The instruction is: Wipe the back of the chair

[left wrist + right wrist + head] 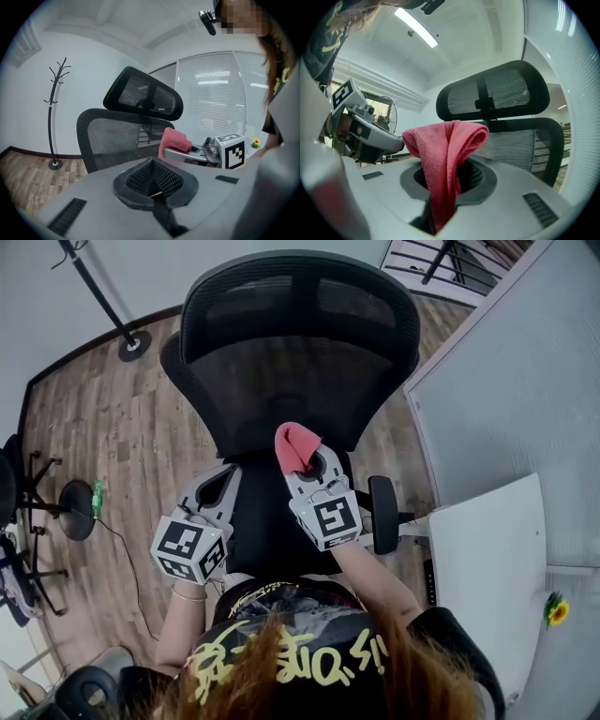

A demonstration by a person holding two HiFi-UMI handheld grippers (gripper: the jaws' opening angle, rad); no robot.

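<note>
Your right gripper (314, 465) clamps the pink cloth (296, 444), which sits just before the mesh chair back (291, 381) at 12 o'clock. Your left gripper (221, 479), at its 9 o'clock, is clenched on nothing.

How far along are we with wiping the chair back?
Done: the pink cloth is picked up and clamped in the right hand-held gripper. In hand: the cloth is held up by the chair back, but I cannot tell whether it touches the mesh. The left hand-held gripper is shut and empty. Left: the wiping itself, since nothing shows any part wiped.
</note>
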